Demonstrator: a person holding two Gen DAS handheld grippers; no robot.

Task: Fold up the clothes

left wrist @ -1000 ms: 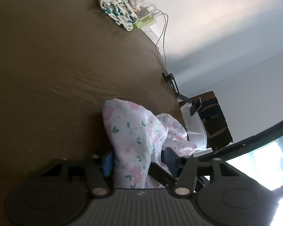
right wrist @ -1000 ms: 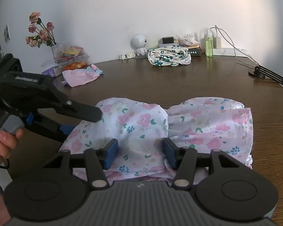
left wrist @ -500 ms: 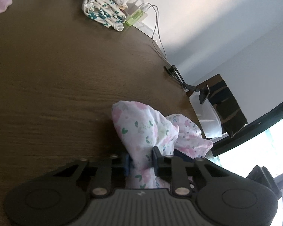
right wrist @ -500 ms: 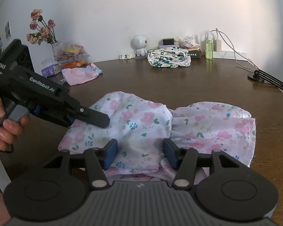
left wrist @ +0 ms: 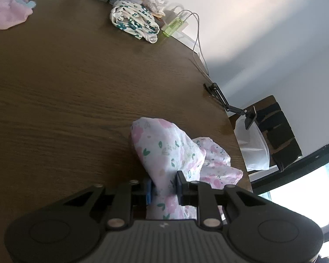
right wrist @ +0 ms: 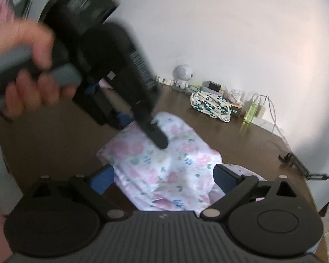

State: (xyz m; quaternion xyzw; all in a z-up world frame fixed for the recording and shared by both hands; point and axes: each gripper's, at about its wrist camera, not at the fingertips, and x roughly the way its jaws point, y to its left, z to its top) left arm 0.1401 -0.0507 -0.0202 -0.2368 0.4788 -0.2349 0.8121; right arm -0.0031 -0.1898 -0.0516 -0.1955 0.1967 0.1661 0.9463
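My left gripper [left wrist: 163,185] is pinched narrow on a bunched fold of the pink floral garment [left wrist: 164,151], its blue pads pressing the cloth from both sides; the fabric rises out of that pinch in a rounded hump above the brown wooden desk [left wrist: 65,83]; the rest of the garment trails toward the desk's near right edge. My right gripper [right wrist: 163,176] has its jaws just swung wide apart; the garment [right wrist: 164,164] lies between and beyond the blue pads, and neither pad touches it. In the right wrist view, my left hand [right wrist: 26,70] shows blurred at the upper left around the grey handle, and the black tip of the left gripper [right wrist: 158,138] comes down onto the top of the garment. Beyond the garment, at the far edge of the desk by the wall, lies a white cloth with teal flowers [left wrist: 133,20]; just right of it stands a green bottle [left wrist: 172,26]; a pink cloth [left wrist: 6,14] sits far to the garment's left; a small white round-headed figure [right wrist: 183,74] stands left of the teal cloth.
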